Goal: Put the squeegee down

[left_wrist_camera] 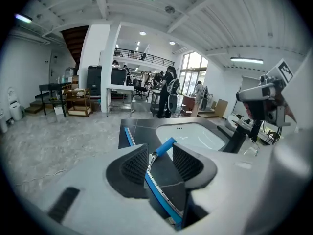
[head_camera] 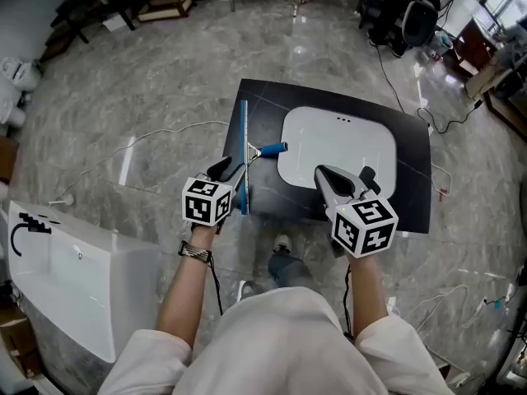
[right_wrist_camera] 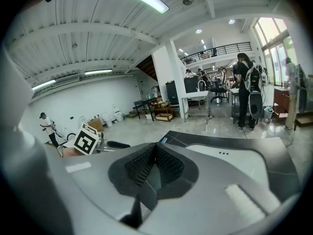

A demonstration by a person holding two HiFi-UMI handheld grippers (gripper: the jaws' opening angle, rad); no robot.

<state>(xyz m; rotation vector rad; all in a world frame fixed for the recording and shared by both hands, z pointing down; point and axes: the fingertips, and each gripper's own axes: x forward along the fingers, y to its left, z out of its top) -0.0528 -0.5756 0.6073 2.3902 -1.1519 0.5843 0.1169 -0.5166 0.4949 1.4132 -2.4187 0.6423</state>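
Since the long blue squeegee (head_camera: 244, 151) already lies flat on the black bench (head_camera: 412, 188) beside the white sink basin (head_camera: 338, 151), the left gripper (head_camera: 230, 174), fingers partly apart and gripping nothing, should lift straight clear without nudging it; the right gripper (head_camera: 324, 175) is closed and empty.
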